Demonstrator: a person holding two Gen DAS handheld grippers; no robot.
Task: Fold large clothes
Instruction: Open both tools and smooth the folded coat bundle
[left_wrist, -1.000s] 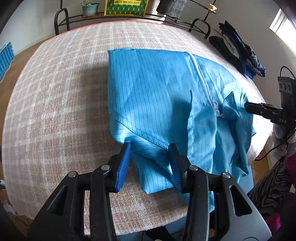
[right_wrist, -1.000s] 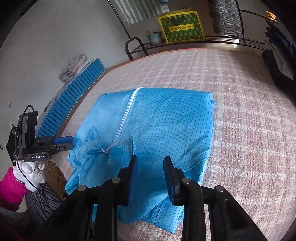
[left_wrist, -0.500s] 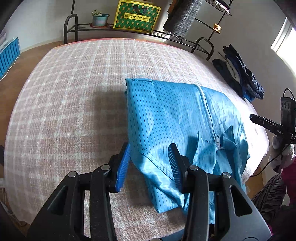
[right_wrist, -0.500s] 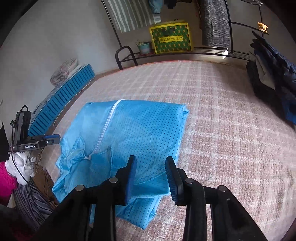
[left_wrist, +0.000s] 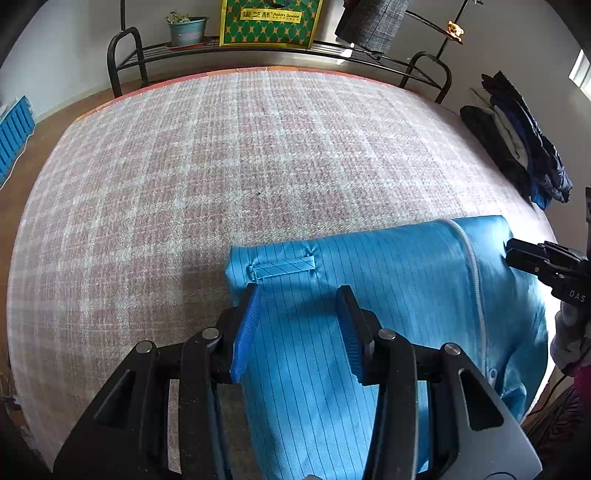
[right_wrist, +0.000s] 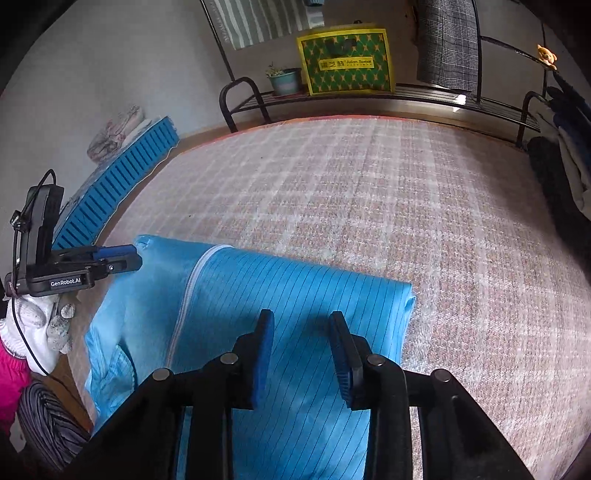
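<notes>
A blue pinstriped garment (left_wrist: 388, 280) (right_wrist: 277, 280) with a white zip lies folded on the plaid bed cover (left_wrist: 221, 166). My left gripper (left_wrist: 299, 295) hovers open over its far left corner, just short of a small blue hanging loop (left_wrist: 284, 266). The pads touch no cloth. My right gripper (right_wrist: 301, 325) stands over the far right part of the garment. Its jaws are closing, with cloth below them but none pinched between the pads. Each gripper also shows in the other's view: left gripper (right_wrist: 125, 258), right gripper (left_wrist: 511, 253).
A black metal rack (left_wrist: 125, 48) runs along the far side of the bed, with a green and yellow bag (left_wrist: 269, 22) and a potted plant (left_wrist: 184, 29). Dark clothes (left_wrist: 517, 147) are piled at the right. A blue slatted panel (right_wrist: 110, 192) lies left of the bed.
Both grippers have travelled forward over the garment, from its near edge to its far edge. The garment has stayed flat on the bed. Neither gripper has taken hold of anything.
</notes>
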